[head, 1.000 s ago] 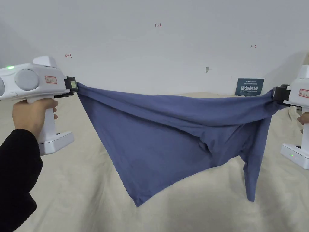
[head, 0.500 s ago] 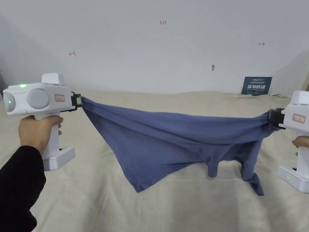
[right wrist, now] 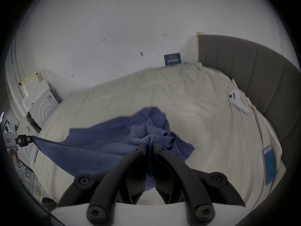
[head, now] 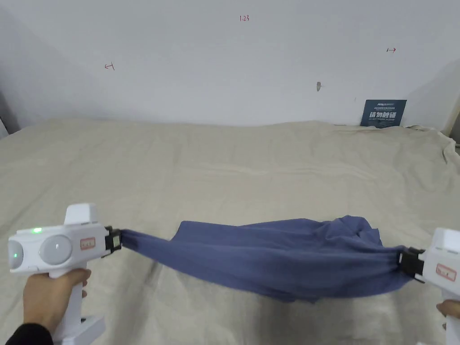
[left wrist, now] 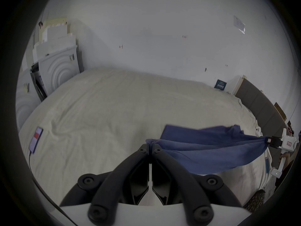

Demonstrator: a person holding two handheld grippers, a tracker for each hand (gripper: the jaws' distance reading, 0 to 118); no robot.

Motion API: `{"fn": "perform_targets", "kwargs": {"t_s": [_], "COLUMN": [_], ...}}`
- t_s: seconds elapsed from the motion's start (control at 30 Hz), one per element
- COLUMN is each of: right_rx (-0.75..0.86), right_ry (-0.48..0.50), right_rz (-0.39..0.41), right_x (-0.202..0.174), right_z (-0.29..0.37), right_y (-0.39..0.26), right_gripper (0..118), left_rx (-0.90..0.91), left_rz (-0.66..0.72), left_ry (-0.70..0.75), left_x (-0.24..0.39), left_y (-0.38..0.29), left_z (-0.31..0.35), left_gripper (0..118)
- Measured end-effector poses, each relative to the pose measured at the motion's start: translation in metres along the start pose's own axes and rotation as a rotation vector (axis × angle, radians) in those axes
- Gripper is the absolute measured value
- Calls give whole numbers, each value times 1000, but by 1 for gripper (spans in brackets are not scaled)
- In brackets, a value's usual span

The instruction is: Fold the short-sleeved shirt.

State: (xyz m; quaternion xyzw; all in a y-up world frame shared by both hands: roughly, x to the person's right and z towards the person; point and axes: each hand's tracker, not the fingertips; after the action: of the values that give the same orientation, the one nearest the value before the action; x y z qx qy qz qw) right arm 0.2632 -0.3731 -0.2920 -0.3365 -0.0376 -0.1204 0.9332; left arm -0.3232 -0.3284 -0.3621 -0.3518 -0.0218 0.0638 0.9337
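A blue short-sleeved shirt [head: 274, 254] hangs stretched low over the beige bed sheet [head: 224, 170], bunched and sagging in the middle. My left gripper [head: 117, 238] is shut on the shirt's left end, and its own view shows both jaws pinching a knot of blue cloth [left wrist: 150, 141]. My right gripper [head: 404, 263] is shut on the shirt's right end, where gathered cloth [right wrist: 149, 139] sits between its jaws. The far part of the shirt [right wrist: 146, 120] lies crumpled on the sheet near the right gripper. The shirt's underside is hidden.
A phone [left wrist: 35, 139] with a cable lies on the sheet at the left. A blue sign [head: 383, 113] leans on the white wall. A dark padded headboard [right wrist: 252, 69] borders the bed on the right, with a white device [right wrist: 237, 101] and a blue booklet [right wrist: 269, 166] near it. White foam blocks [left wrist: 55, 69] stand left.
Both grippers have dropped from chest height to just above the bed. The shirt, which hung down in a long triangle, now lies bunched low with its far edge on the sheet.
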Motion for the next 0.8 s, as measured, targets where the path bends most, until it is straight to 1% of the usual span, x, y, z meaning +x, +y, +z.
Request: {"fn": "perform_targets", "kwargs": {"t_s": [0.17,0.2,0.33,0.43,0.57,0.67,0.8], "right_rx": [-78,-94,-140,-166,-193,-205,-230], "right_ry": [-8,-10,-31,-43,-36,-37,-42], "right_rz": [-15,-18,-17,-15,-19,-6,16], "right_x": [6,6,7,6,8,9,8], "right_z": [17,21,36,52,72,84,88], "right_y": [-60,-74,-110,-127,-142,-150,-157], "right_gripper": [5,5,5,5,5,5,5], "left_rx": [-78,-96,-157,-193,-223,-235,-256], "left_rz": [-12,-11,24,22,40,52,48], "left_ry": [11,18,38,58,70,71,80], "left_x": [-8,-18,-33,-43,-55,-59,-61], "left_y": [-63,-75,-116,-141,-166,-178,-187], "left_z": [14,9,16,25,40,55,58], "left_gripper": [0,0,0,0,0,0,0]}}
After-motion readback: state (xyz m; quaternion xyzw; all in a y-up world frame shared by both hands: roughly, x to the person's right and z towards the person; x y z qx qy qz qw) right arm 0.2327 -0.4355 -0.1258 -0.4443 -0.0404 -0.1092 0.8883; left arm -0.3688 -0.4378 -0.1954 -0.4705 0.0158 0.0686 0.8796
